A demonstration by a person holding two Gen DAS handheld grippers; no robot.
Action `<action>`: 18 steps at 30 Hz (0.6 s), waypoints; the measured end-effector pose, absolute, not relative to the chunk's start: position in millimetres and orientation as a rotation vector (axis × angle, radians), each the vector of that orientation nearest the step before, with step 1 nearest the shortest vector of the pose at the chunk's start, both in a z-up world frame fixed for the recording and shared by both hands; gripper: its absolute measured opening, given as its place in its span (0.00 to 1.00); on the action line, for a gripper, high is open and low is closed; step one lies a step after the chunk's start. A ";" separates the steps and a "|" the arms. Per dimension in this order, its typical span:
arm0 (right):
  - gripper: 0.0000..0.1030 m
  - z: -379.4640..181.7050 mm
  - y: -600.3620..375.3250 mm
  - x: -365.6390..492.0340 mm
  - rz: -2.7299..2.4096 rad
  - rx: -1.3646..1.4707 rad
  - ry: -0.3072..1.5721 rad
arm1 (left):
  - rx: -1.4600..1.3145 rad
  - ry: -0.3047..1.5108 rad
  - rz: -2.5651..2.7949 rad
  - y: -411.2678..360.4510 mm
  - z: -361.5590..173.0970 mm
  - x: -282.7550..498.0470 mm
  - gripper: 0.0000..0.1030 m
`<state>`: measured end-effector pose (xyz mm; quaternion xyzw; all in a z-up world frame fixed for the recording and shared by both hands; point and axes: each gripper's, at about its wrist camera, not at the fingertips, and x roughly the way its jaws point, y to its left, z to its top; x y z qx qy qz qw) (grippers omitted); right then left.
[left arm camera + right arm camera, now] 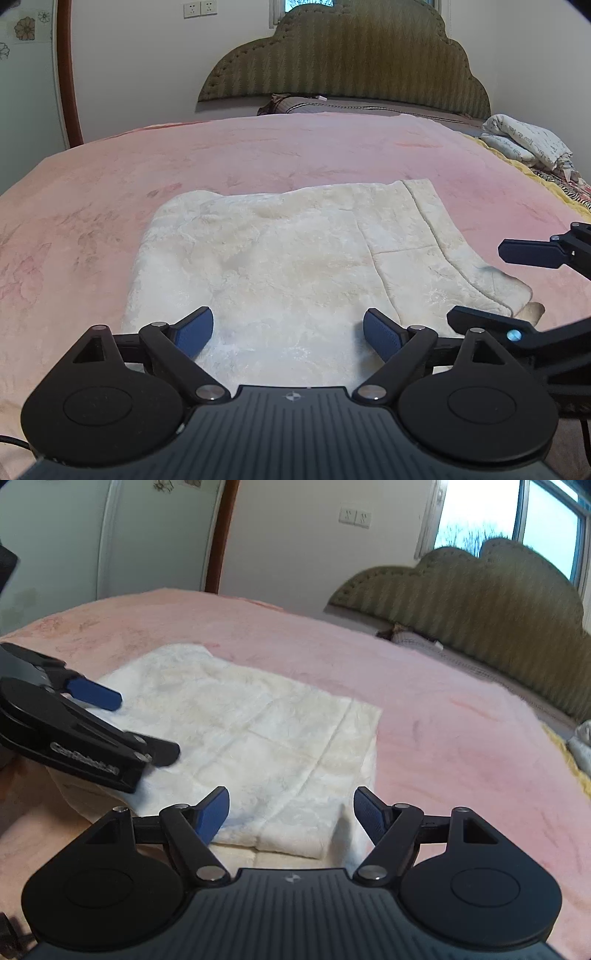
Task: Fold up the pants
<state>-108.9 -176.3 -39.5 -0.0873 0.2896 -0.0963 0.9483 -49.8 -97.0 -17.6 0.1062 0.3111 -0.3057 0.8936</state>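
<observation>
On the pink blanket (110, 192) that covers the bed, near the bed's foot edge closest to you, lie the cream pants (295, 243), already folded into a compact, roughly square stack. Your left tool (288, 328) hangs low over the stack's near edge, jaws spread wide, with nothing between the blue pads. Your right tool (291, 812) is over the near right corner of the stack, its jaws also apart and empty. Neither tool holds cloth.

By the look of it, the fold is laid and you are letting go. To finish well, lift both tools straight up and back toward yourself so the pads do not drag the top layer. At the near right corner a lower layer peeks out under the upper one; if you want a neater stack, nudge that edge in line before leaving.

Your two tools sit just beside each other here, so part them as you withdraw to avoid a knock.

Around you: a padded green headboard (354, 62) stands at the far end of the bed, with a dark pillow (295, 105) at its base. A bundle of printed white cloth (524, 142) lies at the far right edge of the bed, well apart from the pants. Wall sockets (199, 9) and a window (517, 524) sit above. Nothing lies on the blanket close to the stack.
</observation>
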 end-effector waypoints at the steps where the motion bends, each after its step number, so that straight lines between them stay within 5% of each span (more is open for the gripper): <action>1: 0.72 -36.8 -173.7 -110.2 -0.175 -0.163 0.575 | 0.217 0.643 -0.627 -96.6 -17.5 -50.1 0.88; 18: 0.83 -57.6 -171.1 -109.1 -0.230 -0.119 0.580 | 0.241 0.639 -0.581 -93.0 -15.2 -59.0 0.95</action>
